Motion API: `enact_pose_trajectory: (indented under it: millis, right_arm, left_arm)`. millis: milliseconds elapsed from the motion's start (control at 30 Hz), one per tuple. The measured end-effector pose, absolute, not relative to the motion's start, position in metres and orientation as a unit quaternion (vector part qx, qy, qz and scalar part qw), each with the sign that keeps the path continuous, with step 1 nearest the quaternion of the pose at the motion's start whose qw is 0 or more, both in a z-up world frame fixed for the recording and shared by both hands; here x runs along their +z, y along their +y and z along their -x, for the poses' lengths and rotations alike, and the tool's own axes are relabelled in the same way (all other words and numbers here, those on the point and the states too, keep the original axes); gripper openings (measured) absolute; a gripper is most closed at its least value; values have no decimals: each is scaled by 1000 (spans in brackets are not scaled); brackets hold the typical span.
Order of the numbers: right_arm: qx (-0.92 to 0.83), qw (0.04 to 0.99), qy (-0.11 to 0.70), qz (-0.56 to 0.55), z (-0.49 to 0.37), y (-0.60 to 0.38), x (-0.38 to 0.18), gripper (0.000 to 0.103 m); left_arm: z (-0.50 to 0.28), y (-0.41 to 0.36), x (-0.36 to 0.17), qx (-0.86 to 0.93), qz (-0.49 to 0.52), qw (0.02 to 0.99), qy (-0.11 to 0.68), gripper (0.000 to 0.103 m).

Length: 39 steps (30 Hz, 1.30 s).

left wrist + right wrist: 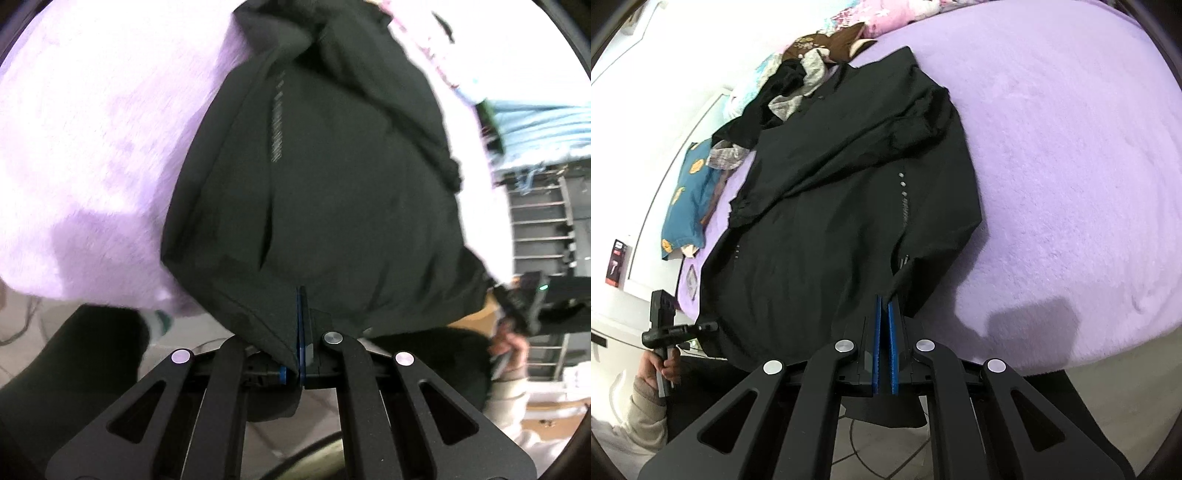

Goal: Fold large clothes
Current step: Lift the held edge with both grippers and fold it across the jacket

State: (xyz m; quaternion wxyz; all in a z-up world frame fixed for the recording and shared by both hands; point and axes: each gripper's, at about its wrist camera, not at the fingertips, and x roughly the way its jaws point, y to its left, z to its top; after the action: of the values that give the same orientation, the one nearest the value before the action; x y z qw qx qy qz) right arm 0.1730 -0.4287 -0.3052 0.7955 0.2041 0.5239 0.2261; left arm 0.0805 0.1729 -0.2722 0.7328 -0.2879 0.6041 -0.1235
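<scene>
Lying on bed: the black jacket (849, 206) is spreading over the purple bed (1071, 166), its long axis running from the near hem to the far clothes pile (798, 85).
Gripping right: the right tongs (885, 325) are pinching the near hem, fully closed.
Gripping left: the left tongs (303, 332) are clamping the hem's left corner, closed, cloth draping away.

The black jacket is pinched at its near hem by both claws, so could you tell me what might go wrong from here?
1. The left claw grips only a thin corner of the jacket; lifting may slip it free.
2. The sleeve folded across the jacket could slide off and undo that fold.
3. The clothes pile touches the jacket's far end and could get dragged along.
</scene>
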Motion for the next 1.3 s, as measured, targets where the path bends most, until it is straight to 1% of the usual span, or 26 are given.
enact_pose_trajectory:
  millis: [300,667,1100,1300]
  right_arm:
    - [236,809,495,-212,-187,-429,-266,4]
    - [216,826,473,-219,-217,-432,-227,4]
    - [175,843,423,-283,-260,-446,-188,4]
    - [149,853,416,-278,-286,-446,-172,4]
  left_arm:
    - [-110,160,-210,-172,288,770,543,3]
    - [-170,181,-170,-183,308,791,496,3]
    - [-255,213,-121,-211,332,812,432,3]
    - [-292,221,-107,-225,332,818,413,3]
